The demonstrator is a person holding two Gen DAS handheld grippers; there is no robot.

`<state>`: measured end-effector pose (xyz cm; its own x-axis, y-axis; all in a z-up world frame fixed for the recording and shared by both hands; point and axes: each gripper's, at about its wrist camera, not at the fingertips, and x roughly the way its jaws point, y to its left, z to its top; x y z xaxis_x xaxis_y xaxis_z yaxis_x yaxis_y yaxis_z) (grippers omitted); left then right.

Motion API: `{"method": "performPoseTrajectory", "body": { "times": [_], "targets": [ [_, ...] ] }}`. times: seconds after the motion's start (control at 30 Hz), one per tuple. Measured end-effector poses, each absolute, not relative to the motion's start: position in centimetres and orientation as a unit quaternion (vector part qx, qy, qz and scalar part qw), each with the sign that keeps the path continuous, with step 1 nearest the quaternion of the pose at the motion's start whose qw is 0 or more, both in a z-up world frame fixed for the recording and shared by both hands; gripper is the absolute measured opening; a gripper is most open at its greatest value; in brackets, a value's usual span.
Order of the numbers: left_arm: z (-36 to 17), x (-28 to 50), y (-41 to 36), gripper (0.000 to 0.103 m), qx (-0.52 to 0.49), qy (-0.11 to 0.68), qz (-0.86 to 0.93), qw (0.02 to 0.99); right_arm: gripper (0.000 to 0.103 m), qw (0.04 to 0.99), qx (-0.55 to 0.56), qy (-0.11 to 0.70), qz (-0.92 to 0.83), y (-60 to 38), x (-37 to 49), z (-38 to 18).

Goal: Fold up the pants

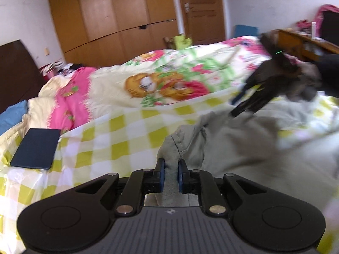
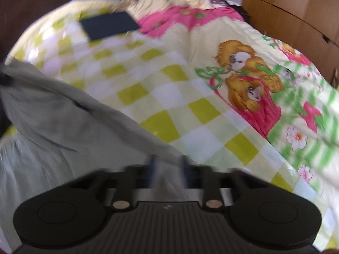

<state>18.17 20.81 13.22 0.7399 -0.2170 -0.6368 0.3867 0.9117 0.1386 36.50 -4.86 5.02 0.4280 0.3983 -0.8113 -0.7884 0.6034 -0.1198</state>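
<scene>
Ahead of both hand-held grippers lies the bed (image 1: 118, 139), covered by a yellow-green and white checked sheet (image 2: 161, 97). Beyond the sheet, further from the grippers, a cartoon-print quilt (image 1: 169, 80) with pink border and two orange puppy figures is heaped across the bed. Behind the quilt, in the left wrist view, a brown wooden wardrobe (image 1: 118, 10) stands against the wall, with a wooden door (image 1: 203, 8) to its right.

Grey pants (image 1: 233, 146) are spread on the checked sheet, directly in front of the left hand-held gripper (image 1: 169, 174) and extending to its right. Left unit: the blue pads are closed on a bunched fold of the pants fabric, which passes between the fingers and rises just above them. Right hand-held gripper (image 2: 168, 169): its own view is motion-blurred; grey fabric of the pants (image 2: 55, 122) sits between the fingers and stretches away up to the left, so it appears to be clamped on the cloth. From the left wrist view the right unit (image 1: 243, 103) is seen to the upper right, blurred, its tips meeting the far edge of the pants.

A dark flat rectangular object (image 1: 36, 146), possibly a tablet or notebook, rests on the sheet well to the left of the left unit, apart from the pants. A blue pillow edge (image 1: 10, 116) shows at the far left.
</scene>
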Motion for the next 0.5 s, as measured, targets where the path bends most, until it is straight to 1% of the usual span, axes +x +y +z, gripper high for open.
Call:
{"method": "performPoseTrajectory", "body": {
  "times": [0.07,0.13,0.17,0.2,0.23,0.27,0.3,0.33,0.4,0.5],
  "targets": [
    [13.6,16.4,20.5,0.027,0.135,0.323,-0.168,0.922,0.058,0.791,-0.289,0.377,0.386,-4.6,35.1,4.6],
    [13.8,15.2,20.3,0.027,0.134,0.325,-0.176,0.919,0.068,0.777,-0.342,0.351,0.395,-4.3,33.6,3.9],
    [13.9,14.7,20.2,0.027,0.135,0.324,-0.18,0.919,0.068,0.775,-0.369,0.339,0.386,-4.1,33.2,3.4],
    [14.0,14.2,20.1,0.027,0.137,0.322,-0.184,0.919,0.066,0.772,-0.389,0.336,0.373,-3.8,33.2,2.9],
    [14.0,13.9,19.9,0.027,0.137,0.321,-0.184,0.919,0.059,0.768,-0.398,0.343,0.365,-3.7,33.4,2.3],
    [13.9,13.7,20.0,0.027,0.134,0.323,-0.183,0.919,0.045,0.768,-0.395,0.356,0.357,-3.6,33.7,1.8],
    [13.9,13.6,20.1,0.027,0.133,0.322,-0.181,0.92,0.002,0.766,-0.387,0.379,0.346,-3.5,34.1,1.4],
    [13.7,13.4,20.3,0.027,0.135,0.32,-0.174,0.922,0.001,0.765,-0.384,0.397,0.332,-3.4,34.2,1.3],
    [13.2,13.5,20.7,0.027,0.138,0.318,-0.16,0.924,0.001,0.78,-0.381,0.386,0.312,-3.9,33.6,2.3],
    [12.3,14.8,21.6,0.028,0.152,0.313,-0.133,0.928,0.001,0.819,-0.339,0.368,0.28,-5.1,32.9,6.5]
  ]
}}
